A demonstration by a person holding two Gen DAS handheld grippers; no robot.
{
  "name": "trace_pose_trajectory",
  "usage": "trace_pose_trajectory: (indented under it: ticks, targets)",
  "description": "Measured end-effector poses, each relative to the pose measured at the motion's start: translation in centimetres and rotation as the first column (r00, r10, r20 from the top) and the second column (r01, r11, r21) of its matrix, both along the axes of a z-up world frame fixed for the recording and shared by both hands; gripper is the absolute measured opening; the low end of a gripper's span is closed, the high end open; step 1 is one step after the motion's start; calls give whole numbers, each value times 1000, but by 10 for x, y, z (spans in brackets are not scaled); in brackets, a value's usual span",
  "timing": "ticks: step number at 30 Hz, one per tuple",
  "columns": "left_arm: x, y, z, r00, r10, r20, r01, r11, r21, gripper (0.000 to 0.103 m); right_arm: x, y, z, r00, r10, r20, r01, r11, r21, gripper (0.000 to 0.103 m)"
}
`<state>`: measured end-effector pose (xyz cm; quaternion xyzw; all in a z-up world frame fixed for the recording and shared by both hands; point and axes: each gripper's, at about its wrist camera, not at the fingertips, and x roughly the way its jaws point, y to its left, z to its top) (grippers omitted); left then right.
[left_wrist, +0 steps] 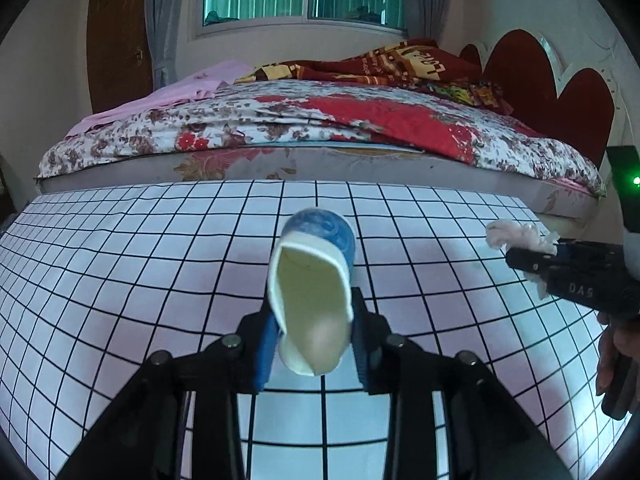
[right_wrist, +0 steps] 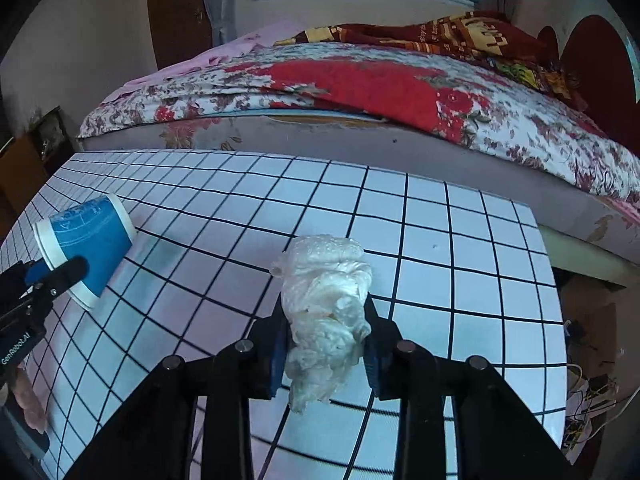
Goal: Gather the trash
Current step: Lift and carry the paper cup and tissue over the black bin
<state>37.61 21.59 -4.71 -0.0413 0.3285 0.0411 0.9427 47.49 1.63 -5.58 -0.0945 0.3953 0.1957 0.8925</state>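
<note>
My left gripper [left_wrist: 314, 344] is shut on a blue and white paper cup [left_wrist: 312, 292], squeezed oval, its open mouth facing the camera, held above the checked table [left_wrist: 120, 264]. My right gripper [right_wrist: 326, 356] is shut on a crumpled white plastic bag [right_wrist: 326, 300], held above the same table [right_wrist: 460, 272]. The right gripper with the bag [left_wrist: 516, 236] shows at the right edge of the left wrist view. The left gripper with the cup [right_wrist: 90, 244] shows at the left edge of the right wrist view.
A bed [left_wrist: 320, 128] with a floral cover and red blankets runs along the table's far edge. A red heart-shaped headboard [left_wrist: 560, 92] stands at the right. Wires and clutter [right_wrist: 592, 396] lie on the floor beyond the table's right edge.
</note>
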Motion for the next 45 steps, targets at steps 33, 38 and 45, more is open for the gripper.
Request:
trace_pose_trajectory:
  ticks: [33, 38, 45]
  targets:
    - [-130, -25, 52, 998, -8, 64, 8, 1000, 5, 34, -178, -16, 91, 977, 54, 205, -69, 996, 64, 33]
    - [-155, -37, 61, 997, -19, 73, 18, 1000, 15, 34, -211, -29, 101, 971, 50, 233, -67, 995, 68, 33]
    - [-200, -65, 79, 993, -52, 102, 48, 998, 42, 34, -258, -63, 113, 966, 14, 257, -46, 992, 117, 33]
